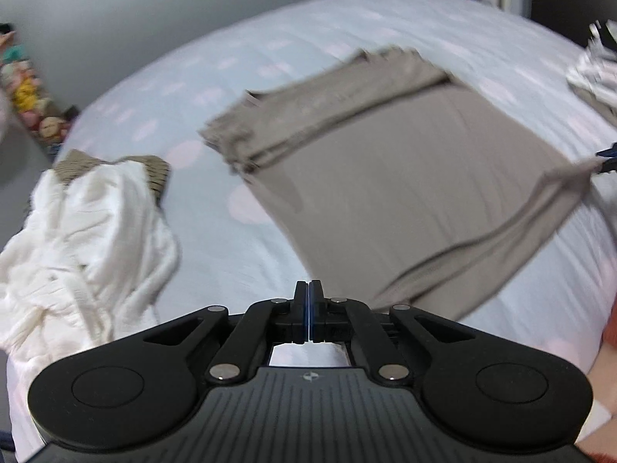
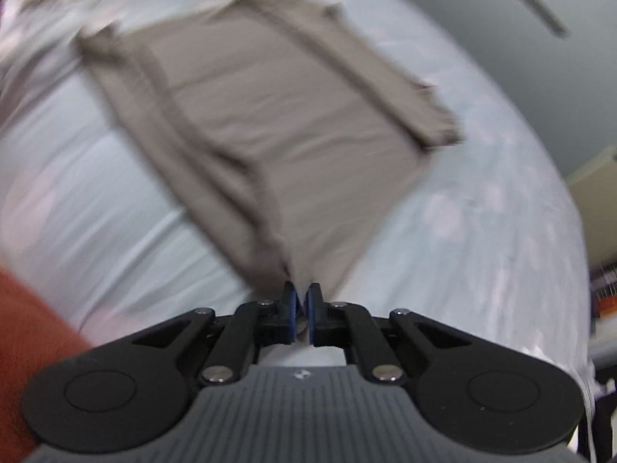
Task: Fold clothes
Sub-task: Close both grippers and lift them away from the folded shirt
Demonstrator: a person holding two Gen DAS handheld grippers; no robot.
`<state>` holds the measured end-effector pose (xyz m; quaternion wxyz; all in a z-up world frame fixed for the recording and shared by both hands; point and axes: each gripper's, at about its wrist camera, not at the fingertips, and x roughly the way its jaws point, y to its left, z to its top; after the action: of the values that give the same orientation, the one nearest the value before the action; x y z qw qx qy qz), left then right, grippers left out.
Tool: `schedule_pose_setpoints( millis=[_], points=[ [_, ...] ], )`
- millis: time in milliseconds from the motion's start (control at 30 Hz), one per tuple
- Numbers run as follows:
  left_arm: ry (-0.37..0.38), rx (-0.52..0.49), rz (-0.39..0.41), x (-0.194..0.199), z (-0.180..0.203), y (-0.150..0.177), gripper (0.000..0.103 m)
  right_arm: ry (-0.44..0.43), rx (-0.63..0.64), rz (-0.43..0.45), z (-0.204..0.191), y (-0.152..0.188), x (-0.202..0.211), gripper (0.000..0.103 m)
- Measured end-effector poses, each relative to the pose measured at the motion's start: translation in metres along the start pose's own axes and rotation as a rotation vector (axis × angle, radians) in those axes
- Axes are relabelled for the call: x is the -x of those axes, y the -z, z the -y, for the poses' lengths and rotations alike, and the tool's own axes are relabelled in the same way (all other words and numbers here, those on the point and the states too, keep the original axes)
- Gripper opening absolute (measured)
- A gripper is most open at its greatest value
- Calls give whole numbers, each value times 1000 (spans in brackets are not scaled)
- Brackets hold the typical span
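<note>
A taupe garment (image 1: 405,177) lies spread on the pale blue bed (image 1: 231,254), its sleeves folded in along both sides. My left gripper (image 1: 309,289) is shut with nothing between its pads, just left of the garment's near corner. In the right wrist view the same garment (image 2: 277,123) narrows to a pinched corner that runs into my right gripper (image 2: 302,297), which is shut on it. The right gripper's tip (image 1: 605,158) also shows at the right edge of the left wrist view, with the cloth drawn taut toward it. Both views are blurred.
A crumpled white garment (image 1: 88,231) with a brown knit piece lies at the left of the bed. A patterned pile of clothes (image 1: 594,73) sits at the far right. Colourful toys (image 1: 31,92) line the left wall. A person's orange sleeve (image 2: 31,328) is at lower left.
</note>
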<state>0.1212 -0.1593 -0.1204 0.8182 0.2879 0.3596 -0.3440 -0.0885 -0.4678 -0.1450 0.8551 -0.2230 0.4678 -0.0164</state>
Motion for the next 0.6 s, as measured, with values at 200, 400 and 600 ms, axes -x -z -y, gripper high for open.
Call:
schedule_pose_setpoints(
  millis=[200,400,600],
  points=[
    [-80,78,115,36,-15,2,0,115,-255,106,31,4,36,6],
    [-158,161,227,77,-26,10,0,184,-336,188,33,-1,65,6],
    [-232,173,301,113,-31,20,0,248,-383,271,35,2,96,6]
  ],
)
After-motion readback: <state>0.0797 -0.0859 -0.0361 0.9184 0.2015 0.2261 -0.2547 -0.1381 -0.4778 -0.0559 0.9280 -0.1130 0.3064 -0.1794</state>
